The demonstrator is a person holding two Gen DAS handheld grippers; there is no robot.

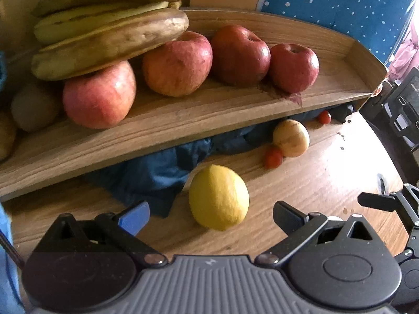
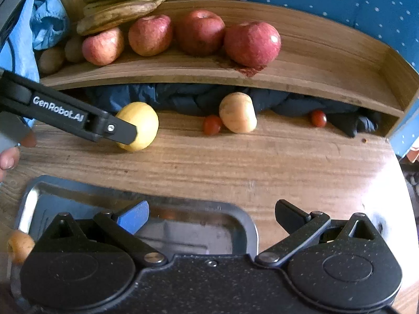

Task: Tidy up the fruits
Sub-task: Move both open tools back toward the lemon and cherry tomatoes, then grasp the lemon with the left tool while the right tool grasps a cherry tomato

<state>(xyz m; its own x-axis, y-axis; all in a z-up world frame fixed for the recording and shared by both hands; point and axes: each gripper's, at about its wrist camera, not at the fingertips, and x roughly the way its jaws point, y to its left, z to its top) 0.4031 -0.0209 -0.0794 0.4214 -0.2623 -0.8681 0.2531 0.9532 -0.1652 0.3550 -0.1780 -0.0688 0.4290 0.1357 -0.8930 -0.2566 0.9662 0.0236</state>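
A yellow lemon lies on the wooden table, just ahead of my left gripper, which is open with the fruit not quite between its fingers. The right wrist view shows that lemon with one left finger alongside it. My right gripper is open and holds nothing, hovering over a metal tray. A pale yellow apple and two cherry tomatoes lie near the shelf.
A curved wooden shelf carries several red apples, bananas and brown kiwis. Dark blue cloth lies under it. A small orange fruit sits by the tray's left edge.
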